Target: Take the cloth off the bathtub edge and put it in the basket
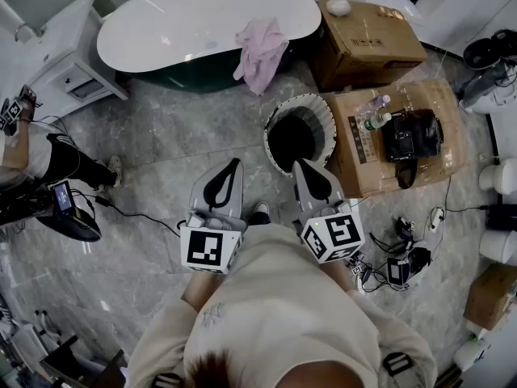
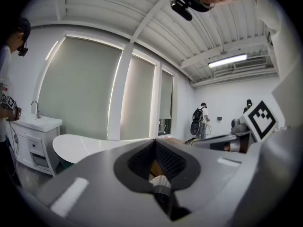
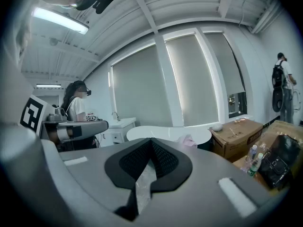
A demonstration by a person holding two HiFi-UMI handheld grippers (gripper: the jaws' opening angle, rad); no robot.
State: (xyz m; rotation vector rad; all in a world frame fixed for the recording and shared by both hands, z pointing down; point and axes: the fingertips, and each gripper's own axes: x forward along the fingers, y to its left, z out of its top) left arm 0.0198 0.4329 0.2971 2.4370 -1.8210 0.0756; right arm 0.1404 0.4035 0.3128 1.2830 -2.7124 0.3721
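A pink cloth (image 1: 260, 51) hangs crumpled over the near right edge of the white bathtub (image 1: 186, 23). Between the tub and me, a white-rimmed basket (image 1: 300, 132) with a dark inside stands on the floor. My left gripper (image 1: 234, 162) and right gripper (image 1: 300, 164) are held side by side in front of my chest, pointing toward the tub, well short of the cloth. Both are shut, tips touching, with nothing between them. In the right gripper view the cloth (image 3: 189, 141) shows small on the tub (image 3: 156, 132) beyond the shut right gripper (image 3: 151, 141). The left gripper (image 2: 155, 142) looks over the tub (image 2: 80, 145).
A cardboard box (image 1: 367, 43) stands right of the tub. Another box (image 1: 363, 164) beside the basket carries a black bag (image 1: 412, 136) and bottles. A white sink cabinet (image 1: 69, 55) and a person (image 1: 36, 164) are at the left. Cables and gear (image 1: 404, 261) lie at the right.
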